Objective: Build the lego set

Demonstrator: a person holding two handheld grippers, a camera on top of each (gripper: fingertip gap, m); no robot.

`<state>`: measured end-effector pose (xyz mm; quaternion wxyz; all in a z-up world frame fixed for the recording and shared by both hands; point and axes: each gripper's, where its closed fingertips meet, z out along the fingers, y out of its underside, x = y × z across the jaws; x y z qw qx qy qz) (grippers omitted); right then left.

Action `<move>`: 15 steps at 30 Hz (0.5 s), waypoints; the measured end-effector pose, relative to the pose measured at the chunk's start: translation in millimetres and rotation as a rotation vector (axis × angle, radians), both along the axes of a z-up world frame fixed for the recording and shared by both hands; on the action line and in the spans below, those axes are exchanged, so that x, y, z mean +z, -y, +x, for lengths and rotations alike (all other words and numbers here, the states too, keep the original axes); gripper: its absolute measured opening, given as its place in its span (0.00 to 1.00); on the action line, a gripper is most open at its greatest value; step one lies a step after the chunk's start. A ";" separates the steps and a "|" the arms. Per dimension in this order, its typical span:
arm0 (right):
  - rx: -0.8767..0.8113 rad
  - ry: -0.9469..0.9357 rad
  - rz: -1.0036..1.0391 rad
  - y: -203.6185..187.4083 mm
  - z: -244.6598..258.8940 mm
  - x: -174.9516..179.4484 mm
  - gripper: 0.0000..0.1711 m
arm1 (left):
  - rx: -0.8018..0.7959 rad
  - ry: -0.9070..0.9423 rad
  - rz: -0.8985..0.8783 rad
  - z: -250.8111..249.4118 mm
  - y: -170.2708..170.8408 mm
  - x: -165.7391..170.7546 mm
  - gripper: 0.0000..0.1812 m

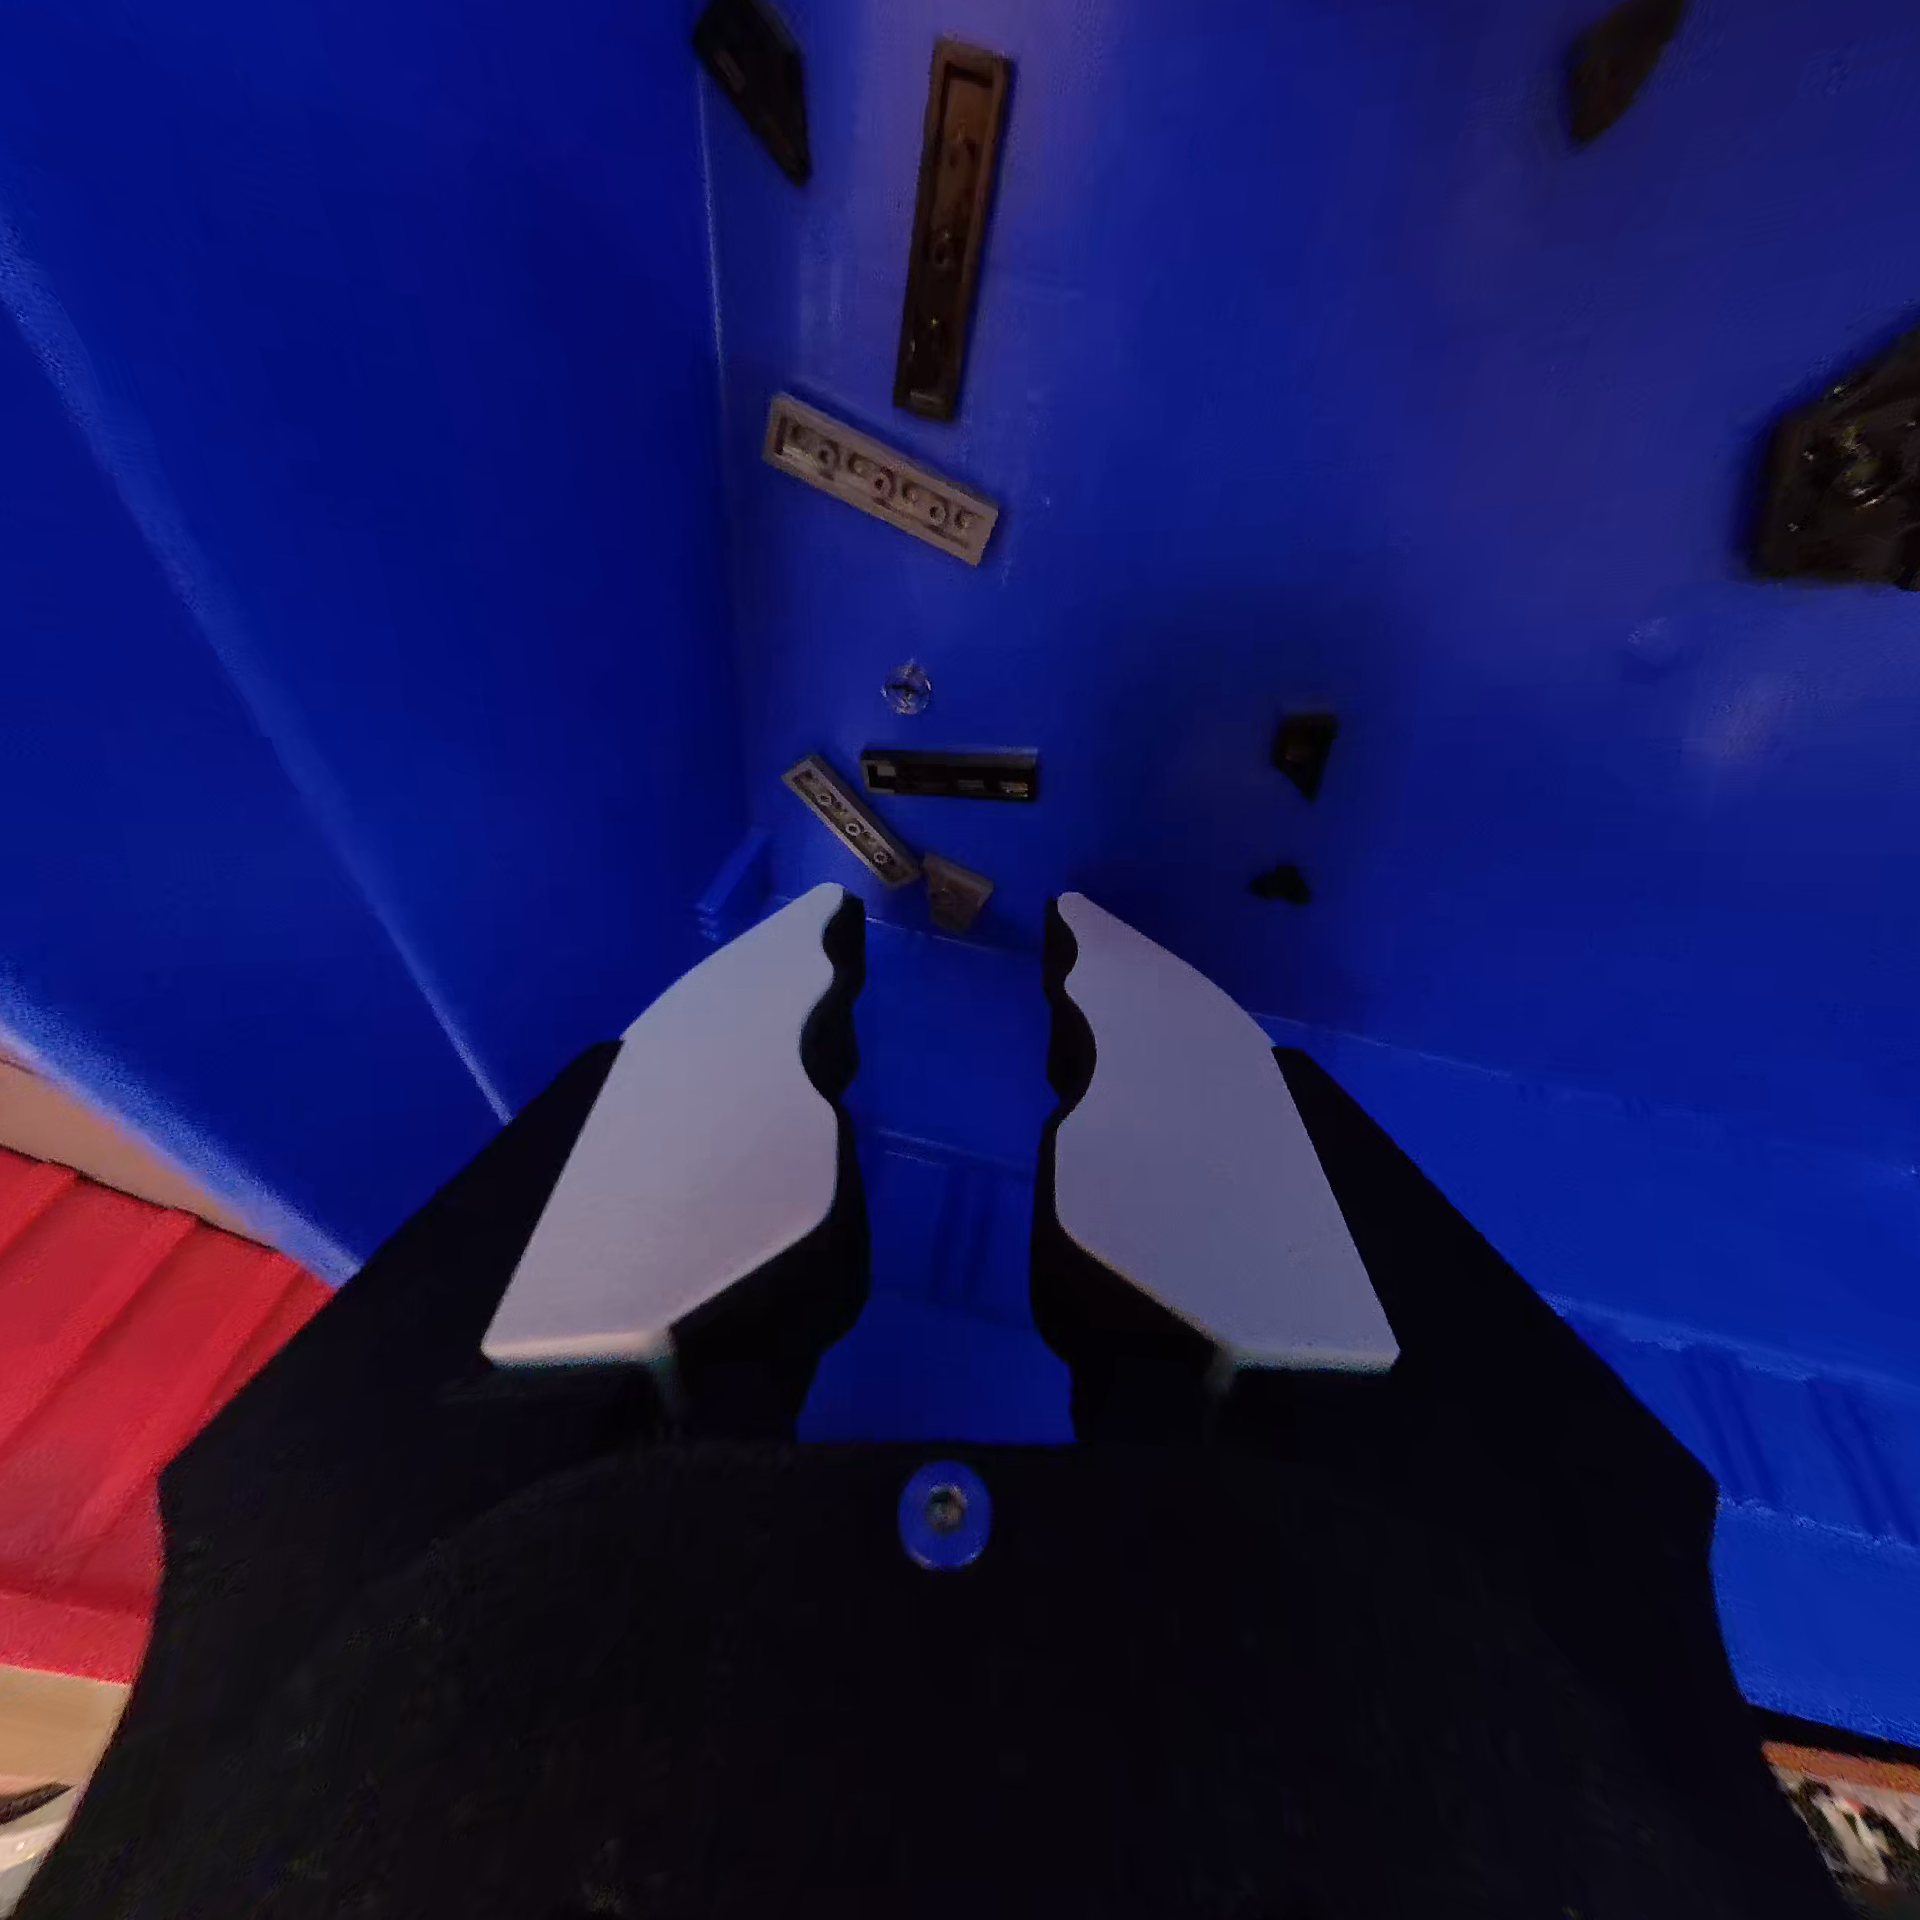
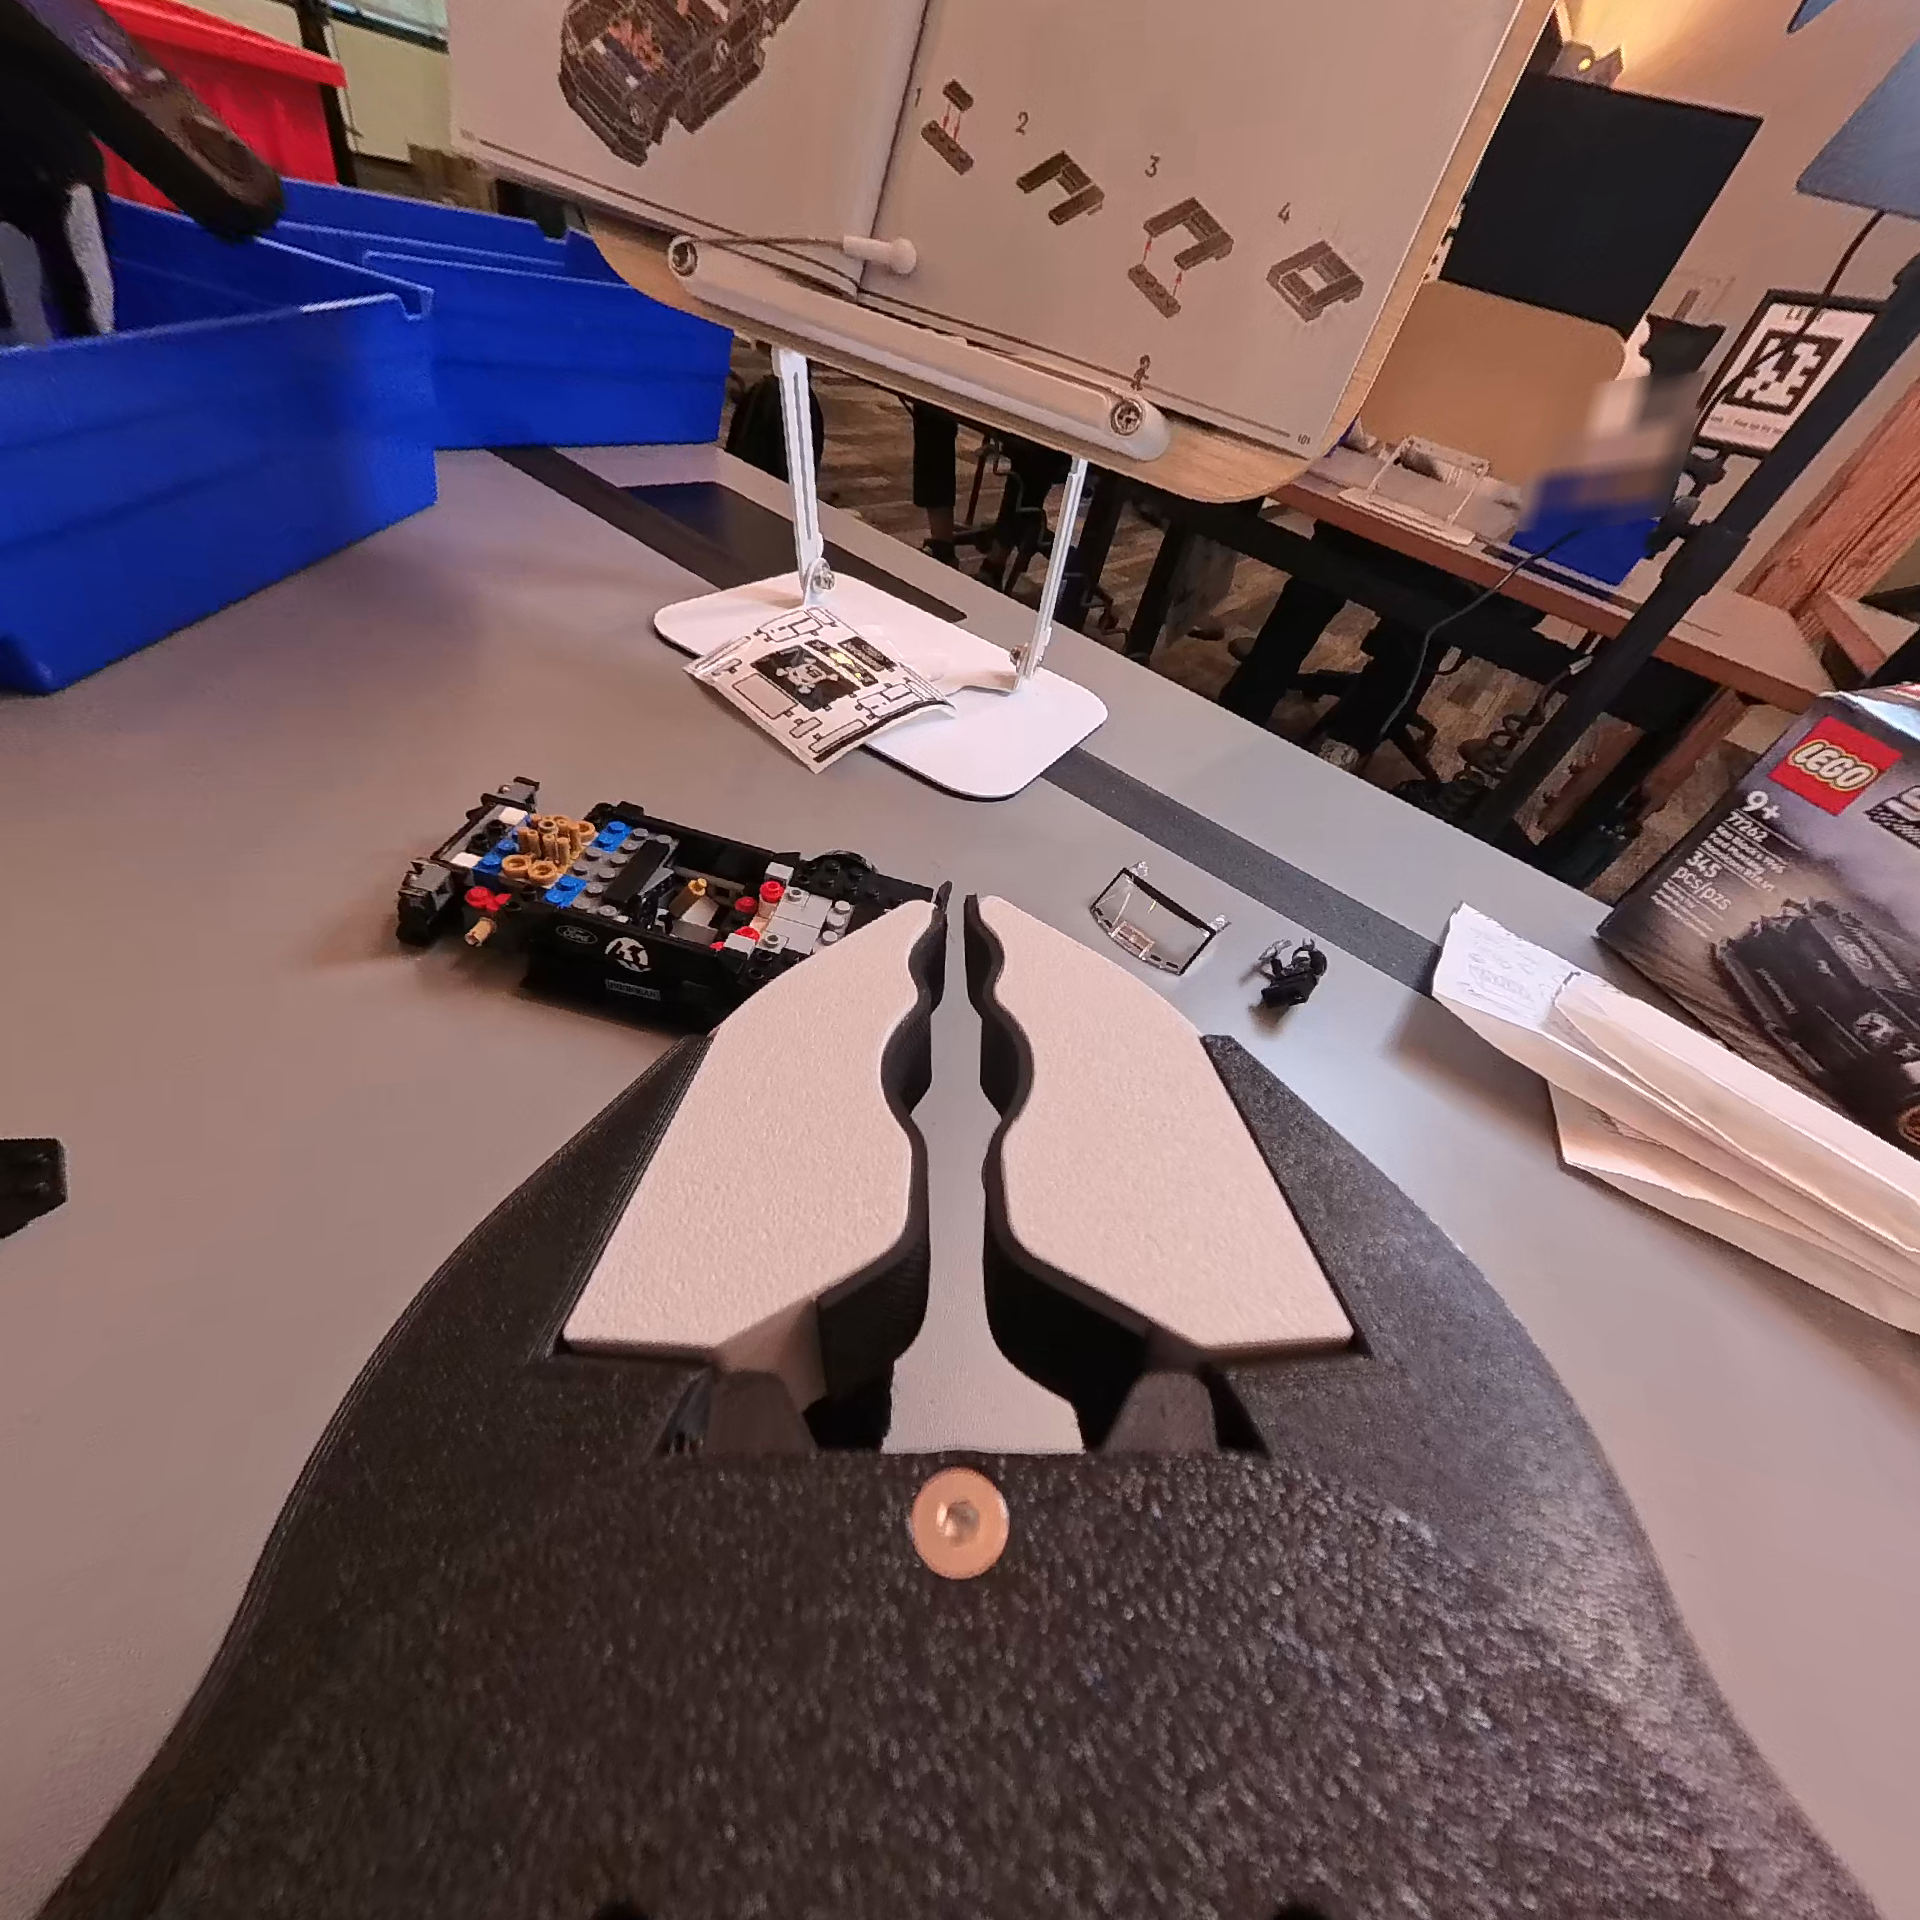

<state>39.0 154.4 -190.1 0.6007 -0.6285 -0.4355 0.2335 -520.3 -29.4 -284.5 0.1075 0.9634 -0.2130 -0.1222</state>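
The lego car chassis [image 2: 644,914] lies flat on the grey table [image 2: 260,831], just beyond and left of the right gripper [image 2: 956,914]; its long axis runs from left, slightly farther off, to right, nearer the fingers, and the end with tan pieces and blue plates points left toward the blue bins [image 2: 208,416]. Which end is the front I cannot tell. The right gripper hangs above the table with its jaws nearly closed, only a thin slit between the tips, and nothing in them. To its right lie a clear windscreen piece [image 2: 1155,928] and a small black part [image 2: 1291,968], well apart from the chassis; farther right are white paper bags [image 2: 1714,1122] and the set's box [image 2: 1808,914]. A stand [image 2: 904,696] behind the chassis holds the open instruction booklet [image 2: 1039,156], with a sticker sheet [image 2: 816,681] on its base. The left gripper [image 1: 951,904] reaches into a blue bin [image 1: 364,623], jaws apart with a clear gap, empty. Ahead of its tips lie loose pieces: a grey plate [image 1: 881,480], a long dark plate [image 1: 951,229] pointing away, and a black plate [image 1: 951,774] crosswise.
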 end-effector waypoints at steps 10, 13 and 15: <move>-0.001 0.002 0.003 -0.2 1.0 0.1 0.02 | -0.052 -0.115 -0.144 -13.0 6.1 -14.3 0.14; -0.003 0.002 0.002 -1.1 2.2 0.0 0.02 | -0.067 -0.133 -0.173 -15.2 7.3 -14.5 0.14; -0.004 0.002 0.000 -1.6 2.7 0.0 0.02 | -0.088 -0.141 -0.194 -15.6 8.8 -15.1 0.12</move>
